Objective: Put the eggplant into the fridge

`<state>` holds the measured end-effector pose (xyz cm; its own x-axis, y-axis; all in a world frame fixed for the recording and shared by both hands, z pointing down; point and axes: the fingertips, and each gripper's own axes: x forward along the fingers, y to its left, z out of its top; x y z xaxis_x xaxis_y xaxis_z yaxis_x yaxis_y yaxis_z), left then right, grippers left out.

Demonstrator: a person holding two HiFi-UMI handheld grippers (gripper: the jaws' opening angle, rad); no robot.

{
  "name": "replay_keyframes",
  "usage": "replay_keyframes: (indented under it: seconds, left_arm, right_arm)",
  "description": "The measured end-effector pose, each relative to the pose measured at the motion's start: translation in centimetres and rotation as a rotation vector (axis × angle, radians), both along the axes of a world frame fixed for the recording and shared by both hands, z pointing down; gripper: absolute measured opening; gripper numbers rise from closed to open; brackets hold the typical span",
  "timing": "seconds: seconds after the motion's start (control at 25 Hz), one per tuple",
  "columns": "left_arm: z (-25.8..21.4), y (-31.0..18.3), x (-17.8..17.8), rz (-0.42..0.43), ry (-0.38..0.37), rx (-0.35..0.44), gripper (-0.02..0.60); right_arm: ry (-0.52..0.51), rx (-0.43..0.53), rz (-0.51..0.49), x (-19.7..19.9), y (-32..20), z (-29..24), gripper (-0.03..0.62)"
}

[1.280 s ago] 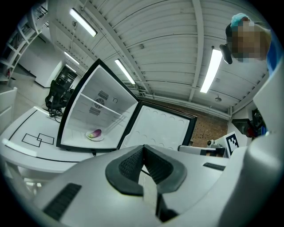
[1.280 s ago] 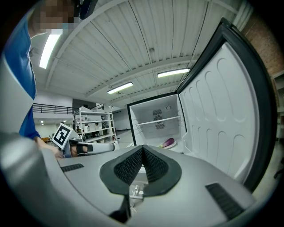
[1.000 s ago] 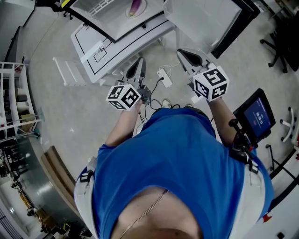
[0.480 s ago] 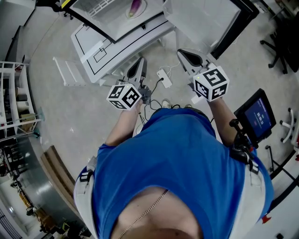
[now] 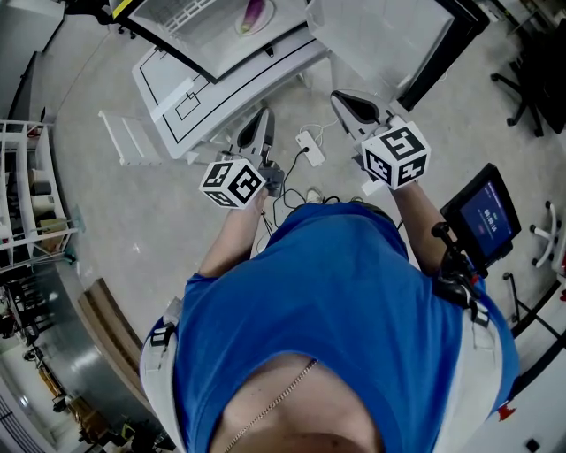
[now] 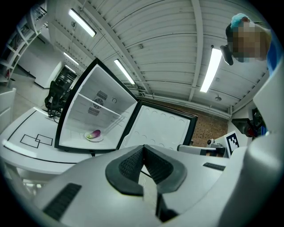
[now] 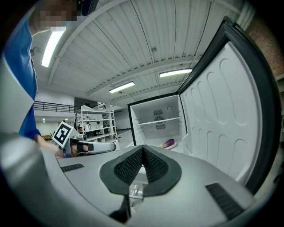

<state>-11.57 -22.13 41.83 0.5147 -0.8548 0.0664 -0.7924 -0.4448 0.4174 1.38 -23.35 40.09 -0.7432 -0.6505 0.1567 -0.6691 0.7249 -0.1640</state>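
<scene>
Standing person [image 5: 336,301]: blue shirt, one gripper in each hand, both held out in front of the open fridge [image 5: 190,22].
Left gripper [image 5: 263,115]: closed; in the left gripper view the ribbed pads [image 6: 131,164] meet at the tip, nothing between them. Points roughly level at the fridge.
Right gripper [image 5: 341,96]: closed too; pads [image 7: 153,166] together in the right gripper view, empty. Sits beside the left one, apart from it, below the door.
Marker cubes: one on each gripper, left [image 5: 233,183], right [image 5: 396,157].
Eggplant [image 6: 94,133]: purple, lying on a small white plate [image 6: 100,138] on the fridge floor, under the wire shelf [image 6: 101,109]. Well apart from both grippers, touched by neither.
Fridge door [image 5: 380,35]: swung fully open to the right, white ribbed inner face toward the grippers.
White table [image 5: 177,84]: carries the fridge; black rectangle outlines on its top.
Floor: power strip [image 5: 311,146] with cables between the two grippers.
Screen [image 5: 485,217]: lit, on a stand at the person's right.
Shelving rack [image 5: 31,186]: off to the left, loaded.
</scene>
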Motion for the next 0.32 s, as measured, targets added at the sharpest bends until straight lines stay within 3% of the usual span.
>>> replay_keyframes:
  seconds: [0.32]
  left_arm:
    - [-0.22,-0.27,-0.08,-0.003,0.003,0.005,0.008]
  right_arm:
    - [-0.001,0.004,0.000,-0.02,-0.22,-0.29,0.000]
